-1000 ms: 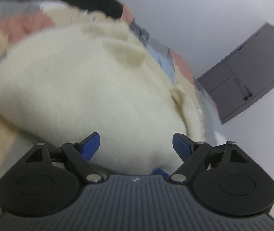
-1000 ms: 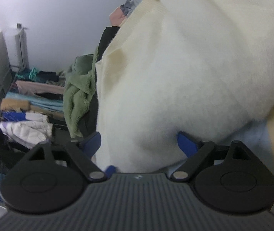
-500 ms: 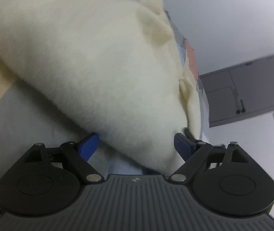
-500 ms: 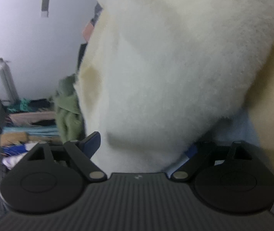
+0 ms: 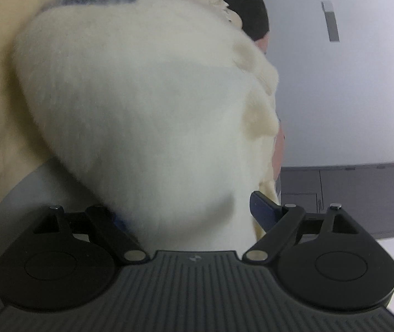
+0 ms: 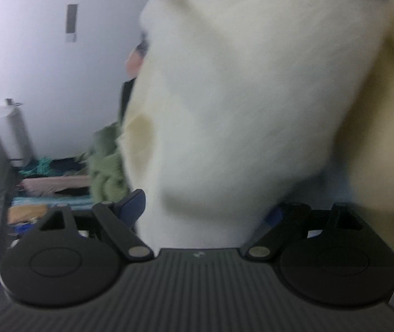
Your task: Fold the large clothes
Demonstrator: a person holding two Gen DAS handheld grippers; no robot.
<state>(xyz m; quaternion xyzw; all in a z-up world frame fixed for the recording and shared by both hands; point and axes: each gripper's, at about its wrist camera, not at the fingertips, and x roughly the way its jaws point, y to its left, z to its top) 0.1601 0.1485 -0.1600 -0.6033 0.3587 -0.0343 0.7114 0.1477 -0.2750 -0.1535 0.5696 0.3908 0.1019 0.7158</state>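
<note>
A fluffy cream-white fleece garment (image 5: 147, 116) bulges between the spread blue-tipped fingers of the left gripper (image 5: 185, 210) — jaws wide, not clenched. The right gripper (image 6: 205, 207) is likewise spread, the same fleece (image 6: 252, 96) filling its gap. Behind it lie a green garment (image 6: 105, 160) and stacked folded clothes (image 6: 50, 191) — blurred.
</note>
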